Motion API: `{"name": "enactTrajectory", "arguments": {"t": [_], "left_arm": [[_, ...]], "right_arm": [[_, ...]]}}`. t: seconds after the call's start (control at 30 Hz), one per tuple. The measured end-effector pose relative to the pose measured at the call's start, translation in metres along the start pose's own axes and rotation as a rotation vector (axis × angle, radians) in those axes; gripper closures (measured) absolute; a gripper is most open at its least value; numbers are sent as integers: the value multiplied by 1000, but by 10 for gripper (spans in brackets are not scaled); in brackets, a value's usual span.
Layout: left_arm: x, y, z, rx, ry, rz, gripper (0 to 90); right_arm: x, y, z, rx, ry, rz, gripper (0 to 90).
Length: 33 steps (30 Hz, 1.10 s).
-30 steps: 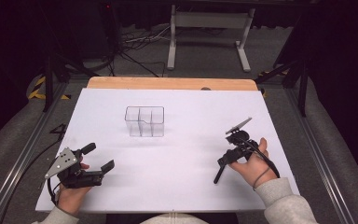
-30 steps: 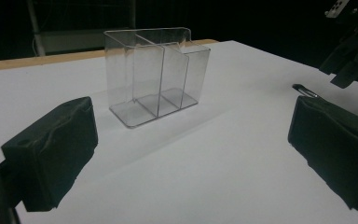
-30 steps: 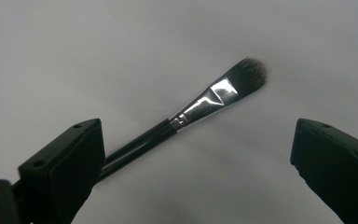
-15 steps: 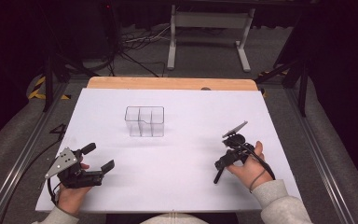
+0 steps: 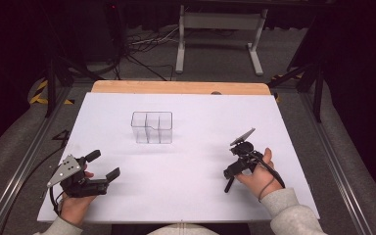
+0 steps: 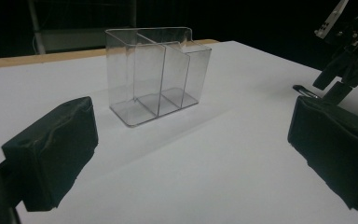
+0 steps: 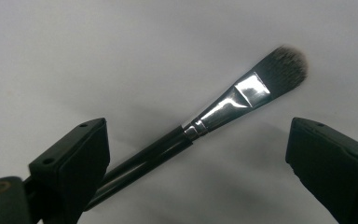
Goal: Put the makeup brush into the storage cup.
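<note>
From the high view, a clear plastic organizer [image 5: 152, 127] with three compartments stands mid-desk [image 5: 200, 117], bare white surface all around. In the left gripper [image 6: 191, 154] view, its padded fingers [image 6: 51, 149] gape wide, holding nothing. In the right gripper [image 7: 196, 172] view, its fingers have just been closing yet stand apart, a black-handled, silver-ferruled makeup brush [image 7: 223, 112] lying between them.

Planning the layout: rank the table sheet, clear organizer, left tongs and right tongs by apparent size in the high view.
1. White table sheet.
2. Clear three-compartment organizer.
3. Left tongs and right tongs look about alike; I won't rank them.
</note>
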State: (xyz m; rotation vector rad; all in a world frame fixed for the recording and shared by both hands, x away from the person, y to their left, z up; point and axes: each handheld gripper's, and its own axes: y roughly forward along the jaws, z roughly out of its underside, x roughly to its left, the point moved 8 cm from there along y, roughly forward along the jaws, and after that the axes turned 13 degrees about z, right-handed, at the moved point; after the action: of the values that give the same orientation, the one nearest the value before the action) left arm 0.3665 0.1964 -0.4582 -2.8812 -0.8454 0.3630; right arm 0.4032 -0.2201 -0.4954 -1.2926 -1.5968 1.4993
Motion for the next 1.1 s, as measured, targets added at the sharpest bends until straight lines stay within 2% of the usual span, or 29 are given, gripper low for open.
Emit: {"name": "enactTrajectory", "arguments": {"t": [0.4,0.63,1.1], "left_arm": [[0,1,1,10,-5,6,26],[-1,1,1,11,-6,8,28],[-2,2,1,7,1,18,55]], "right_arm": [[0,3,0,23,-20,28,190],[1,4,1,38,-40,33,291],[-6,3,2,59,-70,53,597]]}}
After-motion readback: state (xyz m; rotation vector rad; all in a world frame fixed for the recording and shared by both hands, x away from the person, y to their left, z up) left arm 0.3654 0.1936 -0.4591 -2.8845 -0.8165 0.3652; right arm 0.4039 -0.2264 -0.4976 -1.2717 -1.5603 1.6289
